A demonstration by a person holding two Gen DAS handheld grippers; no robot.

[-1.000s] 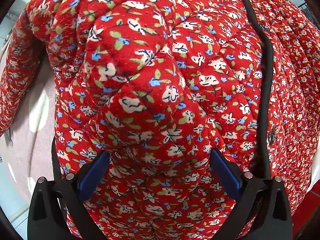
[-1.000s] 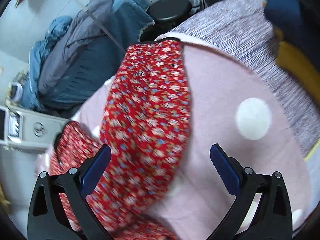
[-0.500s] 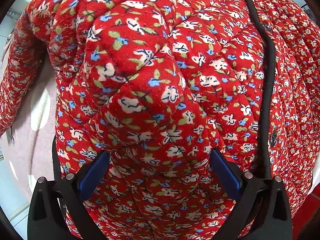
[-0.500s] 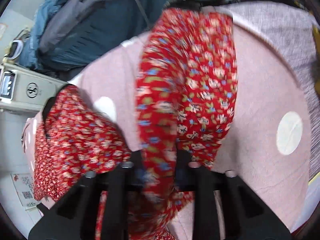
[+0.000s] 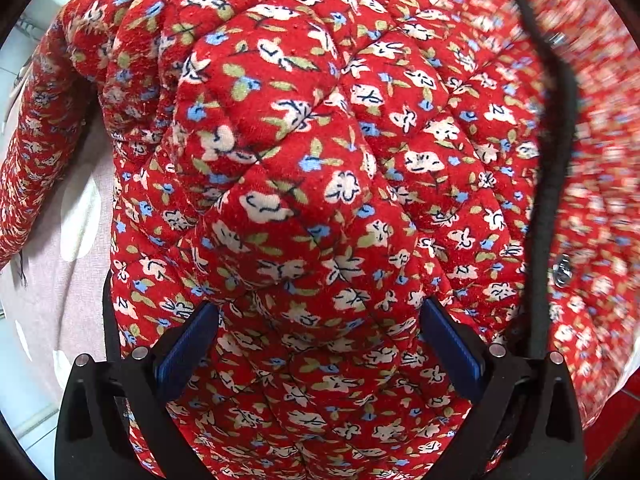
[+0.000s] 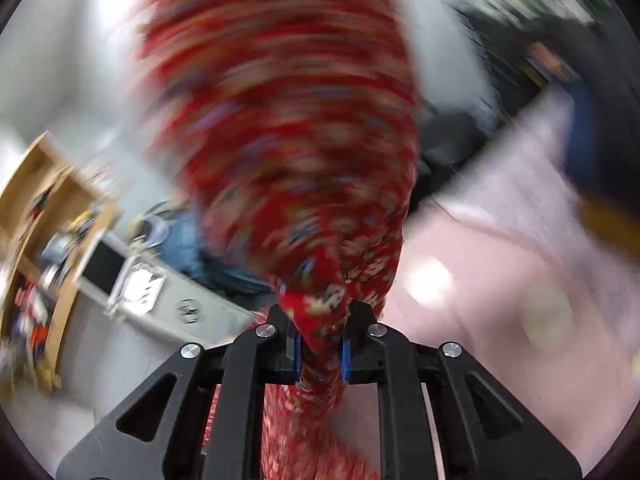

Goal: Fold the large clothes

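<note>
We lift the sleeve in the right tongs — clenched on it; the left tongs stand released, straddling the quilted floral jacket. Next — lay the sleeve across the body.

R wrist view smeared w/ motion blur: red floral jacket streaks to 12 o'clock, print unreadable; shelf at 9 and dark clutter at 2 can't be ID'd. L wrist view: jacket's 3 o'clock side blurred, edges cropped; jacket hides most of pink cloth.
</note>
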